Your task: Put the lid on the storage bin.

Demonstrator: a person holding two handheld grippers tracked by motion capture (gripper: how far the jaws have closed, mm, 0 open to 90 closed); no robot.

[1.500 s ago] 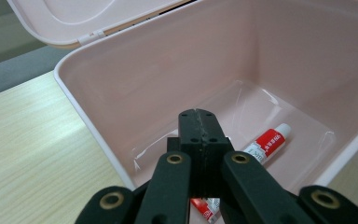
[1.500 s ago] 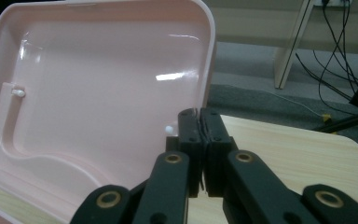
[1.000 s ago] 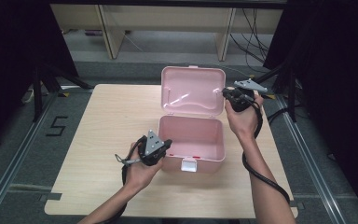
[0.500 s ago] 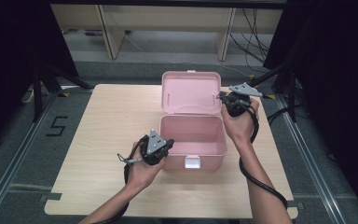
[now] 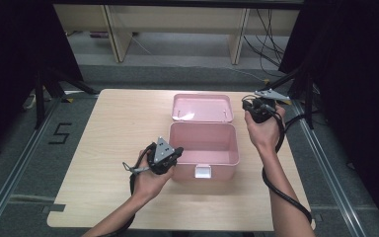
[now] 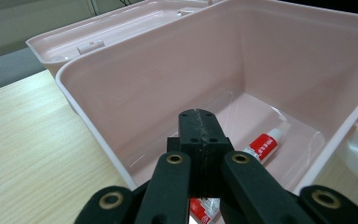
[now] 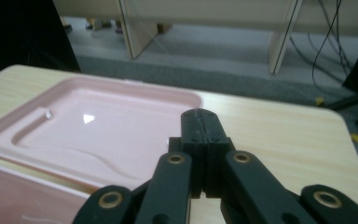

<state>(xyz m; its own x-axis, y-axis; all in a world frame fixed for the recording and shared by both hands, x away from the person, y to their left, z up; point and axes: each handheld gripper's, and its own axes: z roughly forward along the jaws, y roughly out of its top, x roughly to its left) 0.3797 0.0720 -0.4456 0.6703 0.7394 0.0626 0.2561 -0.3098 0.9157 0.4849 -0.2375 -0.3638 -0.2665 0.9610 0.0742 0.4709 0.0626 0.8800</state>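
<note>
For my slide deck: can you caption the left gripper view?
Shut left gripper poised over the open pink plastic box, a red-and-white tube lying on its floor.

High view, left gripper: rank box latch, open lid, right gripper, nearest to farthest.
From the left gripper, jaws shut, at the pink box's front left corner:
1. Box latch, white, on the front wall just to its right.
2. Open lid, lying flat behind the box.
3. Right gripper, beyond the lid's right end.

Even overhead light brightens the table (image 5: 103, 148) — its surroundings fall into near-black. A small glare spot sits on the pink lid (image 7: 88, 119) beyond the right tool (image 7: 200, 116); the close tool arms look soft, perhaps out of focus.
</note>
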